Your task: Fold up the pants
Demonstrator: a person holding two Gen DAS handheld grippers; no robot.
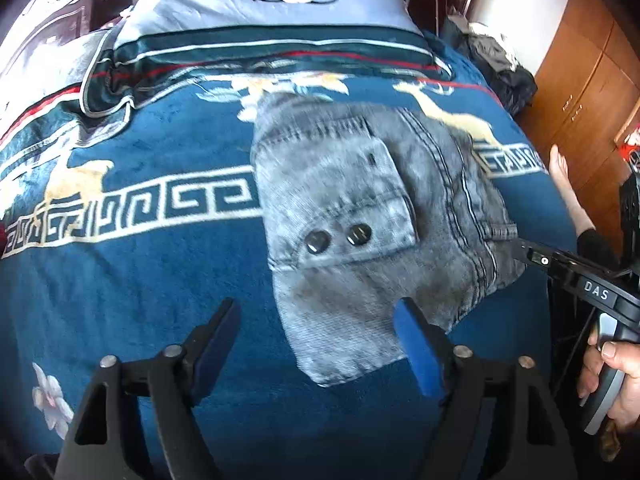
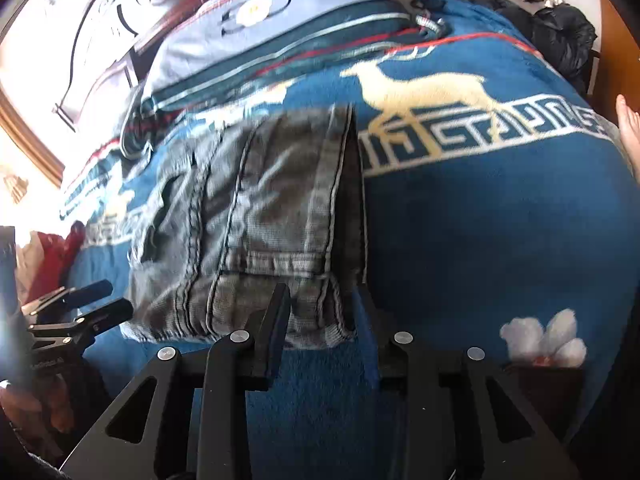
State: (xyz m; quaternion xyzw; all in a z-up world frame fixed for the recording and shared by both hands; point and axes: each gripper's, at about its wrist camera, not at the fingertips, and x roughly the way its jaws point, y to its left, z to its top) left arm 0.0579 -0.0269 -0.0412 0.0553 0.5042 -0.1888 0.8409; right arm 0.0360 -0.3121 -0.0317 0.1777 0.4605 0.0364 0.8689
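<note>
Left wrist view first: the grey denim pants (image 1: 360,216) are lying folded into a compact bundle on the blue blanket (image 1: 140,280), roughly mid-bed and toward its right edge. A flap pocket with two dark buttons (image 1: 338,238) faces up. The left gripper (image 1: 320,328) hangs just above the near end of the bundle, fingers spread wide, nothing between them; the blue-padded finger on the right sits over the denim's near corner, the other one over bare blanket. Off to the right, the right gripper (image 1: 520,250) pokes in with its tip at the bundle's right edge, and the hand (image 1: 612,384) wrapped around its handle shows at the frame's edge. Can't tell from here how far apart those fingers are. A grey pillow (image 1: 276,4) with a flower print sits at the head of the bed, and there's a wooden wardrobe (image 1: 584,80) past the right edge.

Right wrist view: same pants (image 2: 256,216), seen from the side with the stitched seams running away from the camera. The right gripper (image 2: 320,304) is open wide, straddling the near right corner of the bundle without pinching it. The left gripper (image 2: 100,304) shows at the left, beside the denim's near left corner. A gold deer pattern (image 2: 420,92) decorates the blanket (image 2: 480,240) to the right.
</note>
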